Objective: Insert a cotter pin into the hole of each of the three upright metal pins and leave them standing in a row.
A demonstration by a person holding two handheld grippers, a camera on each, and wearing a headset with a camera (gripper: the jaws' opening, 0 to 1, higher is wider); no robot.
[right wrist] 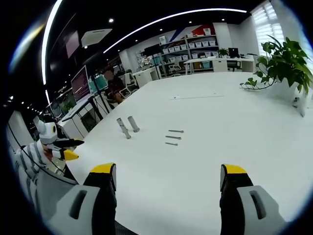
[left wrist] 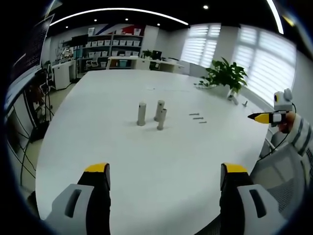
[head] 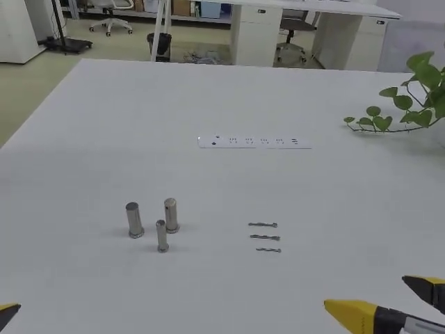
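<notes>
Each gripper view catches the other at its frame edge; left gripper (left wrist: 166, 170) and right gripper (right wrist: 168, 170) level, jaws wide open, empty.

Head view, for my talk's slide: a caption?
Three upright metal pins and three cotter pins sit apart on the white table, open right gripper in the foreground.

No words, numbers or brand marks can be read anywhere. The white power strip (head: 254, 142) lying on the surface (head: 334, 209) has small dark marks along its top, too small to make out. The storage boxes (right wrist: 195, 45) on the far shelves are too blurred to show any lettering.
</notes>
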